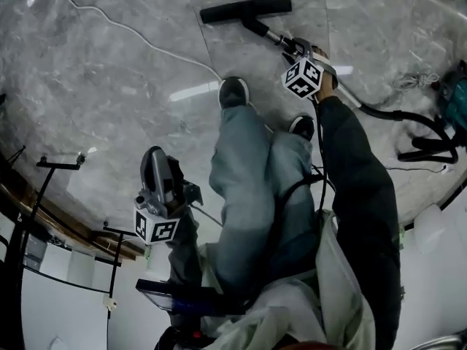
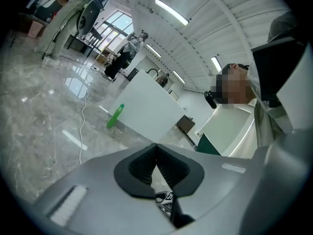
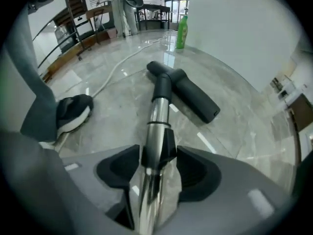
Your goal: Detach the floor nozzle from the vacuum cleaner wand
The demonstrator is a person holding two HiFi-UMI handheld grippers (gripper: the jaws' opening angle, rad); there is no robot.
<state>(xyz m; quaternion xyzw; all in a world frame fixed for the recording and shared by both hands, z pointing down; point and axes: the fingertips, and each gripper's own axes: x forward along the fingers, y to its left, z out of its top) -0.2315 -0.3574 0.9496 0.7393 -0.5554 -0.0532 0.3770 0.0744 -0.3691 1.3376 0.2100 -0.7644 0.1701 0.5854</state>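
The floor nozzle (image 1: 245, 9) is lying flat on the grey marble floor (image 1: 109, 86) at 12 o'clock in the head view. The wand (image 1: 268, 33) runs from it down toward 4 o'clock. A white cable (image 1: 131, 33) snakes across the floor from 10 o'clock toward the person's shoes (image 1: 233, 92). The black hose (image 1: 394, 113) curls off to the teal vacuum body (image 1: 458, 100) at 3 o'clock. The person's own legs (image 1: 241, 188) fill the middle and sit between the two grippers. A dark metal stand (image 1: 58, 165) is over at 8 o'clock.

The right gripper view adds stuff the head view doesn't give you. There's a green bottle (image 3: 182, 32) standing by a white wall (image 3: 234, 28) at 12 o'clock. You also get the wand's shiny metal tube up close, with a black collar (image 3: 168, 148) on it, and one shoe at 9 o'clock. The left gripper view looks the other way. It shows floor, cable, a green bottle too, ceiling lights (image 2: 171, 11) and people (image 2: 120, 60) far back.

On the right gripper (image 3: 157, 173), the jaws are spread wide with the wand running straight down the gap. The pads stand either side of the black collar, and I can't see them squeezing it. The nozzle sits beyond at 1 o'clock from the jaws, still joined to the wand.

On the left gripper (image 2: 156, 148), the jaws are closed tip to tip with nothing between them. It's off at 8 o'clock in the head view, well apart from the vacuum.
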